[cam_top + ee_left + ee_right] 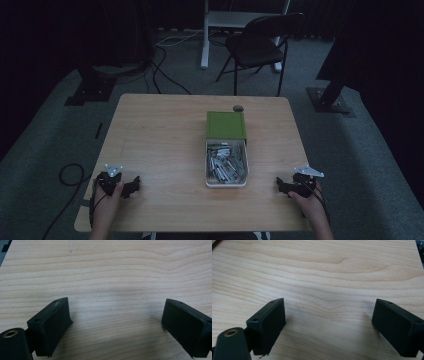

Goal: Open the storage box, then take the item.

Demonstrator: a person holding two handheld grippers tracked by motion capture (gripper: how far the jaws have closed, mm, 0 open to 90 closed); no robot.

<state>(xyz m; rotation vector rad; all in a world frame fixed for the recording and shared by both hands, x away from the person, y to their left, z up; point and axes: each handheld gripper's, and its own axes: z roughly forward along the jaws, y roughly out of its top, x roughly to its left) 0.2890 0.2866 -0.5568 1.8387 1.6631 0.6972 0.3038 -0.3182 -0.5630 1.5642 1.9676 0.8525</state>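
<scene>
A white tray (209, 172) full of several small grey metal pieces sits at the middle of the wooden table (160, 140), drawn out from a green box (225, 124) behind it. My left gripper (129, 186) rests near the front left corner, held by a hand, and its jaws stand wide apart over bare wood in the left gripper view (116, 322). My right gripper (283, 186) lies near the front right corner. Its jaws are also spread wide over bare wood in the right gripper view (329, 321). Neither holds anything.
A small dark round object (238, 108) lies at the table's far edge behind the green box. A black folding chair (260, 45) and a white desk leg (205, 37) stand beyond the table. Cables (70, 175) trail on the grey carpet at left.
</scene>
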